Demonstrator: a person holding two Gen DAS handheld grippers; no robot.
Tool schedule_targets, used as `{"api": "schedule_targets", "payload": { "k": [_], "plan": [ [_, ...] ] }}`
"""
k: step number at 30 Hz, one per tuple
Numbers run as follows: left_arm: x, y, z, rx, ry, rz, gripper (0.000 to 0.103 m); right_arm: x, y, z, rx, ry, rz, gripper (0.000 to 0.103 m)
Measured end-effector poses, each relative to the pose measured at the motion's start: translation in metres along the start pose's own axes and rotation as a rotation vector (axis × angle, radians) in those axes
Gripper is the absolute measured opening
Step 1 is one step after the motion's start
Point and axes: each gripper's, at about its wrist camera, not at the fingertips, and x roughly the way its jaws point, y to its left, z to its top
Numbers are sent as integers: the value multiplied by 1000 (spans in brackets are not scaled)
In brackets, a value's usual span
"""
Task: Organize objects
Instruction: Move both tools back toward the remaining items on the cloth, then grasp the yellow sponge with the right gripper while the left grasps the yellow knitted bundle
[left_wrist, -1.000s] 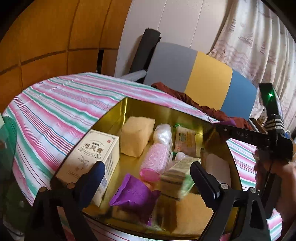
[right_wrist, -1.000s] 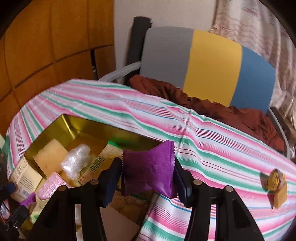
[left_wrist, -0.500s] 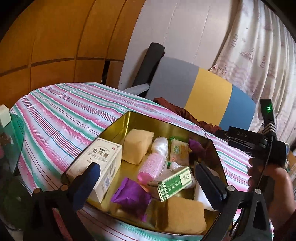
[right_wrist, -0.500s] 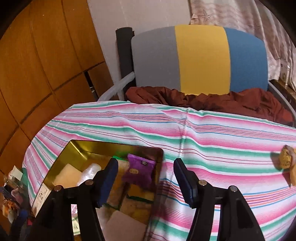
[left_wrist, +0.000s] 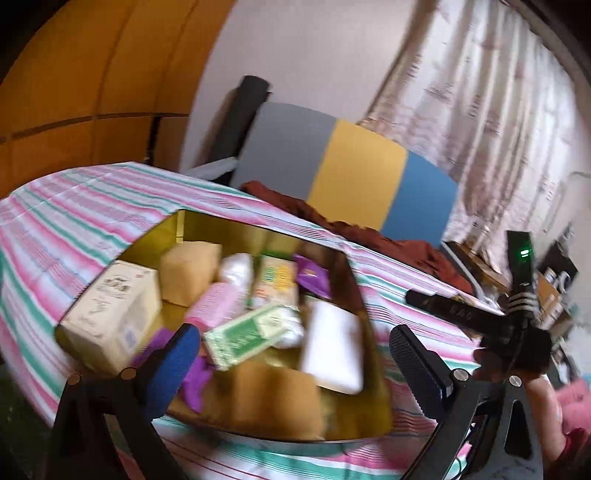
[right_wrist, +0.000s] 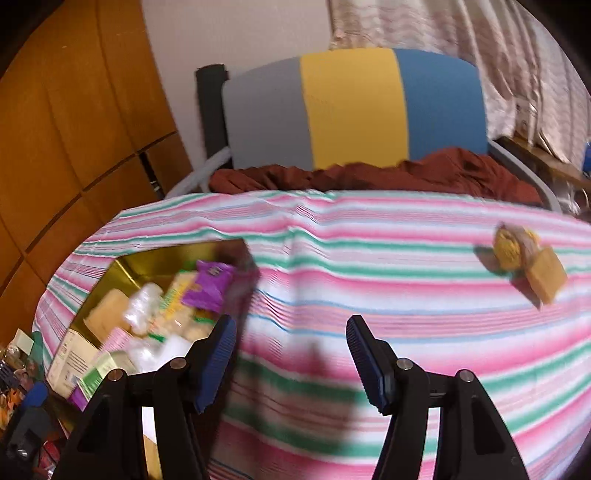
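Observation:
A gold tin (left_wrist: 192, 229) sits on the striped tablecloth and holds several items: a cream box (left_wrist: 110, 317), a tan block (left_wrist: 190, 271), a pink bottle (left_wrist: 218, 302), a green box (left_wrist: 251, 334) and a purple packet (left_wrist: 312, 278). My left gripper (left_wrist: 291, 365) is open and empty over the tin's near edge. My right gripper (right_wrist: 291, 360) is open and empty over the cloth, right of the tin (right_wrist: 147, 258). The purple packet (right_wrist: 208, 290) lies in the tin's far right corner. A yellow wrapped item with a tan block (right_wrist: 524, 258) lies on the cloth at far right.
A grey, yellow and blue chair back (right_wrist: 354, 107) with a brown cloth (right_wrist: 406, 175) stands behind the table. Wood panelling is at the left, curtains at the right. My right gripper's body (left_wrist: 517, 317) shows at the right of the left wrist view.
My right gripper let go of the purple packet into the tin, opened, then swung right over the cloth. My left gripper lifted and drew back slightly.

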Motion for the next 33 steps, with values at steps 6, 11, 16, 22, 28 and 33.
{"api": "schedule_targets", "payload": {
  "k": [6, 11, 16, 22, 28, 33],
  "plan": [
    [3, -41, -10, 109, 48, -75, 103, -1, -43, -22, 78, 40, -50, 63],
    [6, -71, -20, 182, 87, -125, 103, -8, -94, -34, 178, 52, -115, 63],
    [14, -94, -27, 226, 131, -143, 103, -14, -154, -33, 339, 33, -185, 70],
    [26, -116, -35, 277, 171, -153, 103, -19, -215, -6, 440, -31, -285, 73],
    [34, -124, -42, 300, 203, -144, 103, 1, -256, 37, 497, -55, -361, 73],
    [42, -128, -45, 309, 227, -126, 103, 27, -276, 53, 526, -24, -393, 73]
  ]
}}
